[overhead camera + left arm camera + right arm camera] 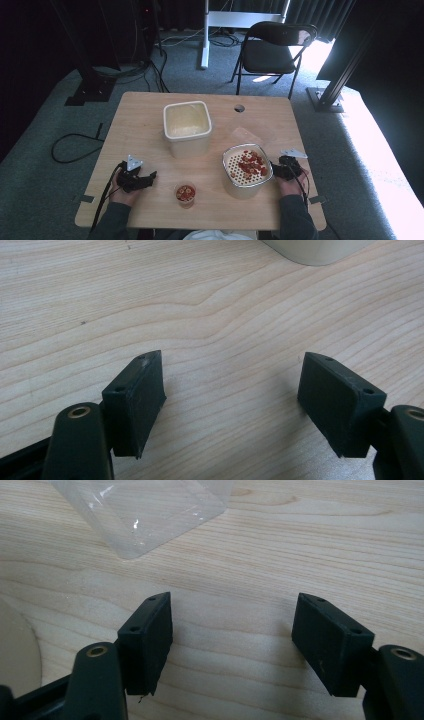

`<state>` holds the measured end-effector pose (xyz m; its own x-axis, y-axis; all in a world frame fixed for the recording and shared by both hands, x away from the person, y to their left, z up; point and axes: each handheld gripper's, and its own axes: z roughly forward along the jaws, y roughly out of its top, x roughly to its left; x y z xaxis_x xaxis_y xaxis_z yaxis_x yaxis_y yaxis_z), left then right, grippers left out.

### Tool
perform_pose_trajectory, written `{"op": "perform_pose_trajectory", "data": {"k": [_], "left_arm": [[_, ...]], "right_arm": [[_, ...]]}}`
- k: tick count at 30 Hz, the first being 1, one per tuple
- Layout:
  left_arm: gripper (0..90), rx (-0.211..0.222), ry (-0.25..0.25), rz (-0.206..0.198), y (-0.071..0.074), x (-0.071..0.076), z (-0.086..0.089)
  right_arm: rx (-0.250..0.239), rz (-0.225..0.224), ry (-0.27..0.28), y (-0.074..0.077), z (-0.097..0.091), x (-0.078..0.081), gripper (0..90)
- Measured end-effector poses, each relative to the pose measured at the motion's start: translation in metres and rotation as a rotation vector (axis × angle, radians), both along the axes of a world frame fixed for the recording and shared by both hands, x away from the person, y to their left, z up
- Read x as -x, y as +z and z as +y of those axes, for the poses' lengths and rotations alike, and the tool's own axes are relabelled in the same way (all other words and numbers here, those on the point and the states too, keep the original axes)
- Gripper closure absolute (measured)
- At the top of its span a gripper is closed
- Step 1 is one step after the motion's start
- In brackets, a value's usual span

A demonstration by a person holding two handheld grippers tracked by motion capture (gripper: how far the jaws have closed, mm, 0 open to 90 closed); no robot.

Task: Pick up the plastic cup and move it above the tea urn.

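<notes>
While both of my grippers rest low on the table [150, 120] with jaws spread wide and nothing between them, the strainer tub [247, 170] holding red pieces sits at the near-right part of the table, just to the inside of my right gripper [278, 171]. My left gripper [150, 179] lies well apart near the near-left edge, with the small cup [185, 194] between it and the tub. What appears to be a clear lid [140, 510] lies beyond the right jaws; open wood remains toward the right edge.
</notes>
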<state>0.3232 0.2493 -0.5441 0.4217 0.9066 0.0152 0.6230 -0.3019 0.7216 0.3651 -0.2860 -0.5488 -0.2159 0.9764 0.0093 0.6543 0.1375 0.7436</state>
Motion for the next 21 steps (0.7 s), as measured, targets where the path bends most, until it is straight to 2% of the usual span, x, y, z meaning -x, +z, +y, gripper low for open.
{"op": "perform_pose_trajectory", "data": {"k": [6, 7, 10, 14, 17, 19, 21], "left_arm": [[27.3, -0.001, 0.001, 0.0, 0.0, 0.0, 0.0], [27.3, 0.0, 0.001, 0.0, 0.0, 0.0, 0.0], [27.0, 0.0, 0.001, 0.0, 0.0, 0.0, 0.0], [26.3, -0.002, -0.001, 0.003, 0.0, -0.001, -0.001], [26.1, -0.002, -0.002, 0.002, 0.0, -0.001, -0.001], [25.8, -0.003, -0.001, 0.003, 0.0, -0.001, -0.001], [25.2, -0.002, -0.001, 0.004, 0.0, -0.002, -0.002]], "right_arm": [[0.001, 0.001, -0.003, 0.0, 0.0, 0.0, 31.6], [0.002, 0.003, 0.005, 0.0, 0.001, -0.001, 28.7], [0.003, 0.005, 0.008, 0.0, 0.002, -0.001, 27.9], [0.001, 0.016, -0.01, 0.002, 0.002, -0.002, 34.9], [-0.005, 0.01, -0.014, 0.006, 0.002, -0.002, 35.7], [-0.001, -0.009, -0.033, 0.014, 0.0, -0.004, 35.8], [-0.025, -0.027, -0.048, 0.025, -0.003, -0.01, 35.8]]}}
